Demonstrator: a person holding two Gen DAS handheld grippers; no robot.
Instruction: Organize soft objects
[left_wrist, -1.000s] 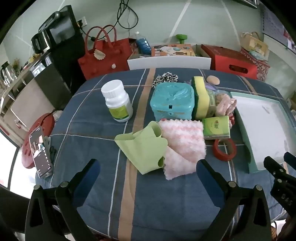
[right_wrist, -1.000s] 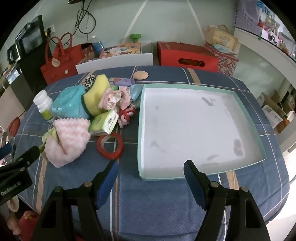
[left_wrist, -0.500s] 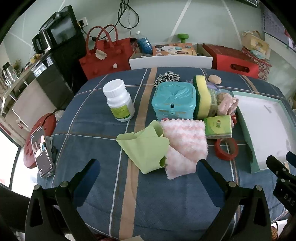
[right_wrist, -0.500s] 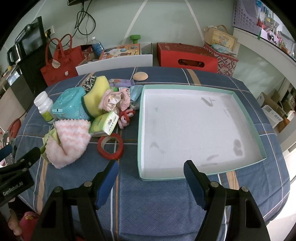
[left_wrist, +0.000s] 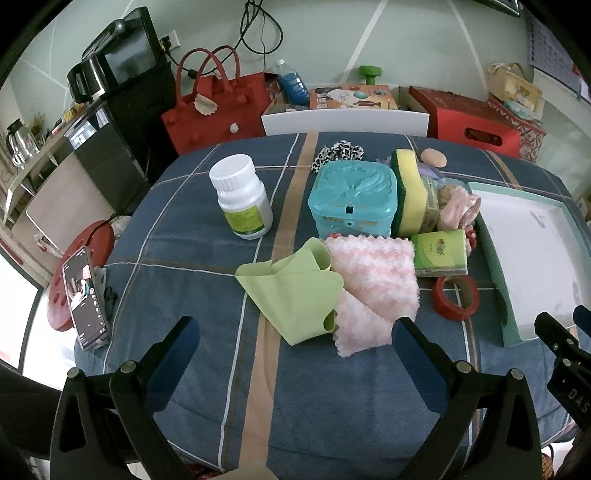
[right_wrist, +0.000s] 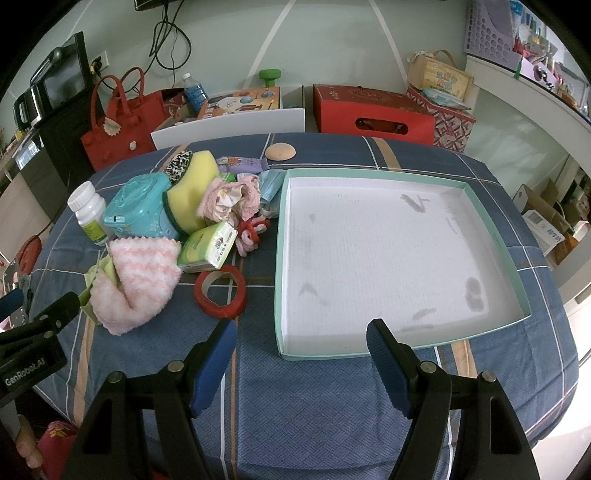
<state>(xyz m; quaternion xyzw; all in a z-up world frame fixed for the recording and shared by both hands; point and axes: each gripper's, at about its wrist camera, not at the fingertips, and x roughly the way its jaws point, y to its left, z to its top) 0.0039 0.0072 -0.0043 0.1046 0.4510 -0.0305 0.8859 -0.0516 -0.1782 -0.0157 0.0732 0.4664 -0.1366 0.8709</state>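
Observation:
A fluffy pink cloth (left_wrist: 373, 280) (right_wrist: 140, 273) lies on the blue checked tablecloth, partly under a folded light green cloth (left_wrist: 291, 295). Behind them sit a yellow sponge (left_wrist: 408, 192) (right_wrist: 192, 192), a pink fabric bundle (left_wrist: 458, 206) (right_wrist: 229, 195), a green tissue pack (left_wrist: 439, 253) (right_wrist: 208, 245) and a leopard scrunchie (left_wrist: 338, 151). The shallow white tray (left_wrist: 491, 251) (right_wrist: 491, 236) holds nothing. My left gripper (left_wrist: 295, 343) hovers open just short of the cloths. My right gripper (right_wrist: 301, 345) is open over the tray's near left corner, nothing between its fingers.
Hard items share the pile: a white pill bottle (left_wrist: 242, 197), a teal plastic box (left_wrist: 352, 199) and a red tape roll (left_wrist: 456, 297) (right_wrist: 220, 290). A phone on a stand (left_wrist: 85, 299) sits off the left table edge. A white chair back (left_wrist: 345, 122) stands behind the table.

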